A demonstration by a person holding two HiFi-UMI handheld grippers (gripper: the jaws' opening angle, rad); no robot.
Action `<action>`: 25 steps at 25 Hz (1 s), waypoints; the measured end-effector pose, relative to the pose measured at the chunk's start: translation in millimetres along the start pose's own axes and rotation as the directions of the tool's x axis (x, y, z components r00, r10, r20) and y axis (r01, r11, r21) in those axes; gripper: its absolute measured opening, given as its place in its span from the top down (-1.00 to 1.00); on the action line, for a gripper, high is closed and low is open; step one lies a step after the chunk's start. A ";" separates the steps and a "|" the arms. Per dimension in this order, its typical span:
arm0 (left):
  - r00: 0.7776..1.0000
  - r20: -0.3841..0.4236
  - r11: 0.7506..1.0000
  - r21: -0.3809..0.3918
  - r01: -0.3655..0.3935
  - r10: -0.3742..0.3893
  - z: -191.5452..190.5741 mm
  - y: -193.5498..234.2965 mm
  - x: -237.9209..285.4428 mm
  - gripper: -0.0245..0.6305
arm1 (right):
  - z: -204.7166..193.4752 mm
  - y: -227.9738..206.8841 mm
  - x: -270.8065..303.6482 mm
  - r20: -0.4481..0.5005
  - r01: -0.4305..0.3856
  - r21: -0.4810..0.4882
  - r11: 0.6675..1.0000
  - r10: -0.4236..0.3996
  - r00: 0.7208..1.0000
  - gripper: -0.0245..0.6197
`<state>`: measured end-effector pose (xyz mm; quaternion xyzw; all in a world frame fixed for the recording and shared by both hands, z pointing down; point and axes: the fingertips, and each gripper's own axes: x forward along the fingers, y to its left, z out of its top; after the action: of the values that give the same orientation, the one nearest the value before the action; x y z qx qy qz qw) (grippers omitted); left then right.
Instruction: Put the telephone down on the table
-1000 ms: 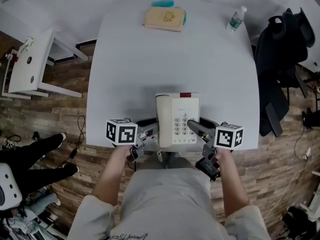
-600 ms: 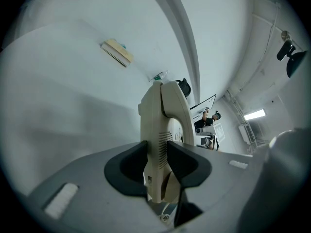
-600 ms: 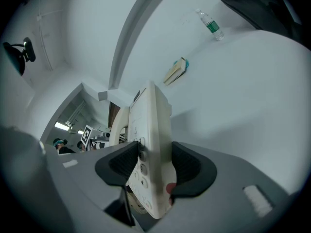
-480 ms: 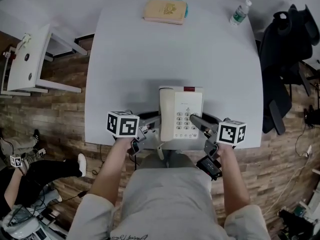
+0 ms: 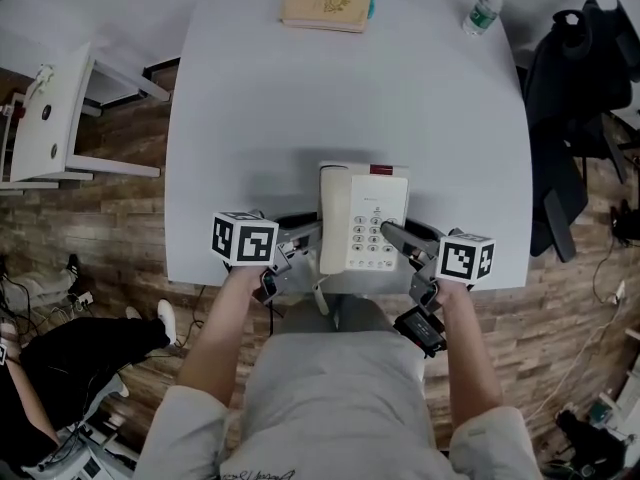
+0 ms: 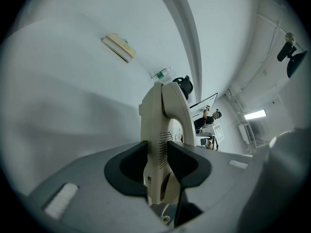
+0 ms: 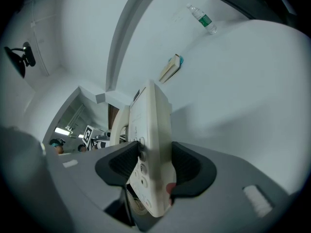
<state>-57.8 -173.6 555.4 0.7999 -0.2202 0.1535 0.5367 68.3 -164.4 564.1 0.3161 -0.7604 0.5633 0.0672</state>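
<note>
Telephone (image 5: 362, 218) clamped between left claw (image 5: 303, 238) and right claw (image 5: 396, 236).

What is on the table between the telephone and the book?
Nothing: in the head view the table is bare from the telephone to the book.

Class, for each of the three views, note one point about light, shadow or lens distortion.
Head view: soft, even light; the telephone casts a faint shadow on the table to its left. Left gripper view: fisheye lens, black corners, straight edges bow. Right gripper view: the same bending, and the water bottle appears to lean.
</note>
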 end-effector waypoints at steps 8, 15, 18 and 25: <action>1.000 -0.002 1.000 -0.021 0.006 -0.006 3.7 11.4 6.4 0.49 | 5.1 -9.7 8.7 0.002 0.013 0.012 1.000 -0.013 1.000 0.23; 1.000 0.009 0.999 -0.037 0.018 -0.017 0.9 15.3 14.2 0.49 | 6.9 -16.4 7.8 0.011 0.030 -0.003 1.000 -0.030 0.999 0.23; 1.000 0.012 0.999 -0.046 0.018 -0.017 1.4 19.3 16.4 0.49 | 7.2 -20.8 10.3 0.008 0.038 0.000 0.999 -0.038 0.999 0.23; 1.000 0.021 0.998 -0.066 0.021 -0.019 0.8 32.8 22.3 0.49 | 10.0 -29.6 19.0 -0.004 0.050 -0.001 0.999 -0.050 0.999 0.23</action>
<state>-55.7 -189.3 591.7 0.7854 -0.2227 0.1326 0.5622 72.3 -186.0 593.4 0.3338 -0.7524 0.5618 0.0830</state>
